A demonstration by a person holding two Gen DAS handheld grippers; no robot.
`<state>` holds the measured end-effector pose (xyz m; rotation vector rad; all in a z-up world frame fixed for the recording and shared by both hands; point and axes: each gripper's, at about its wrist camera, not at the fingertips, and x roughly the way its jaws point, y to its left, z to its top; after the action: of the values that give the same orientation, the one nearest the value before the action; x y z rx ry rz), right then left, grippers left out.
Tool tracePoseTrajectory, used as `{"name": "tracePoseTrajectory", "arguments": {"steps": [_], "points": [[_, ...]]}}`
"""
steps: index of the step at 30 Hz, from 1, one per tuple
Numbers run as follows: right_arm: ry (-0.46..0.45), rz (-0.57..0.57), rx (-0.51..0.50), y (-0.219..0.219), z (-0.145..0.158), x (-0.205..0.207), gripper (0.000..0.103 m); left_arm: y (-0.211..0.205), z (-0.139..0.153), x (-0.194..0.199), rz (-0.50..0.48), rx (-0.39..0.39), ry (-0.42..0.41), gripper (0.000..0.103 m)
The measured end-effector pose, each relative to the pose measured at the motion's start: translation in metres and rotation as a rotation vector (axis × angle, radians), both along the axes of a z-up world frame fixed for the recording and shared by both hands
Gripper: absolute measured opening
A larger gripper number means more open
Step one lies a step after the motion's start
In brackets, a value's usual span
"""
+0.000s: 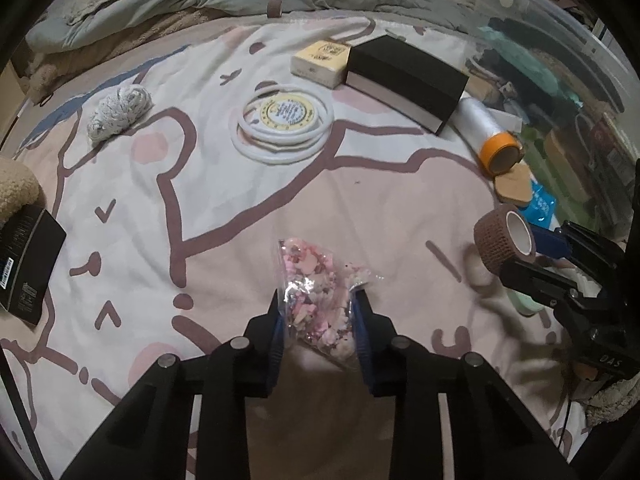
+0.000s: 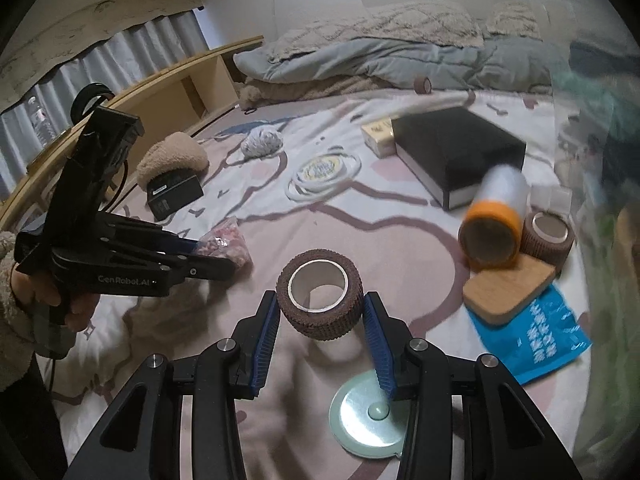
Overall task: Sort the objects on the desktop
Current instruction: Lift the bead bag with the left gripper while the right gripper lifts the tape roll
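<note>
My left gripper (image 1: 319,300) is shut on a clear bag of pink bits (image 1: 316,292), held just above the patterned bedsheet; the bag also shows in the right wrist view (image 2: 226,244). My right gripper (image 2: 320,304) is shut on a brown bandage roll (image 2: 320,300) and holds it above the sheet; the roll shows at the right in the left wrist view (image 1: 505,240).
On the sheet lie a black box (image 1: 404,80), a cream box (image 1: 320,62), coiled white tubing (image 1: 284,124), an orange-ended film roll (image 1: 490,136), a cork heart (image 2: 508,288), a blue packet (image 2: 532,340), a second brown roll (image 2: 548,236), a round green lid (image 2: 368,420) and a small black box (image 2: 174,196).
</note>
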<state>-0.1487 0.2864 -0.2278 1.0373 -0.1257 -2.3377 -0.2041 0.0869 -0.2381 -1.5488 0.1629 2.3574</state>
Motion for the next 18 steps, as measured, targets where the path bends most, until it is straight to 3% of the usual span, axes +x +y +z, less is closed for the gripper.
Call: {"name": "tracePoseTrajectory", "arguments": {"steps": [18], "points": [[0.047,0.055,0.088,-0.008,0.06,0.019,0.043,0.002,0.069,0.023,0.002,0.118,0.087,0.031]]}}
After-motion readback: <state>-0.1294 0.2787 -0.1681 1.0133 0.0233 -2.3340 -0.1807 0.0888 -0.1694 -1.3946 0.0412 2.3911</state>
